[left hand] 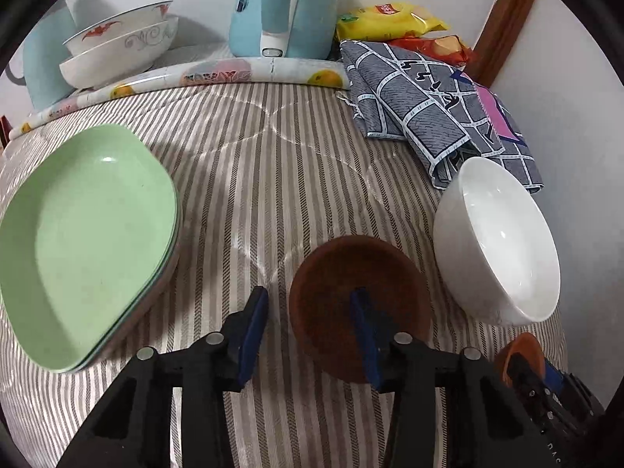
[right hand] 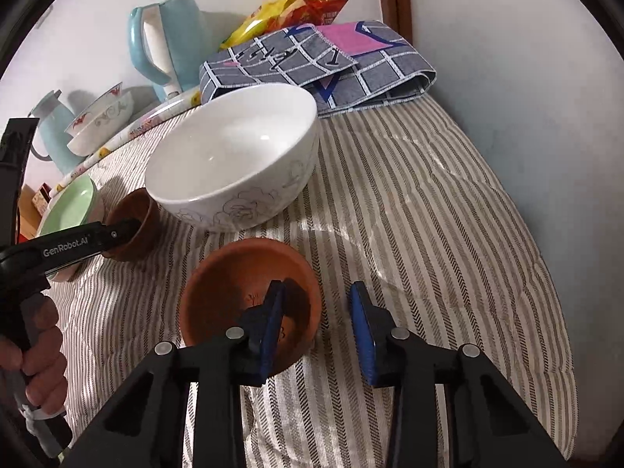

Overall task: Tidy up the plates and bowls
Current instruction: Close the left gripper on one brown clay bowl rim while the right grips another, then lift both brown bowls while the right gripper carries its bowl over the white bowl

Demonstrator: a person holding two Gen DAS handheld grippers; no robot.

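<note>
My left gripper (left hand: 310, 306) is open, straddling the near left rim of a small brown clay bowl (left hand: 335, 273); one finger is inside it, the other outside. A stack of green plates (left hand: 85, 241) lies to its left and a large white bowl (left hand: 503, 241) to its right. My right gripper (right hand: 318, 304) is open around the right rim of a second brown clay bowl (right hand: 234, 284), with its left finger inside. The white bowl (right hand: 234, 163) stands just beyond it. The left gripper's bowl (right hand: 136, 214) and green plates (right hand: 70, 206) show at the left.
Two stacked patterned white bowls (left hand: 121, 46) sit at the back left beside a blue kettle (left hand: 280, 7). A folded grey checked cloth (left hand: 436, 105) and snack bags (left hand: 390, 19) lie at the back right. The striped cloth (left hand: 273, 179) covers the surface; a wall runs along the right.
</note>
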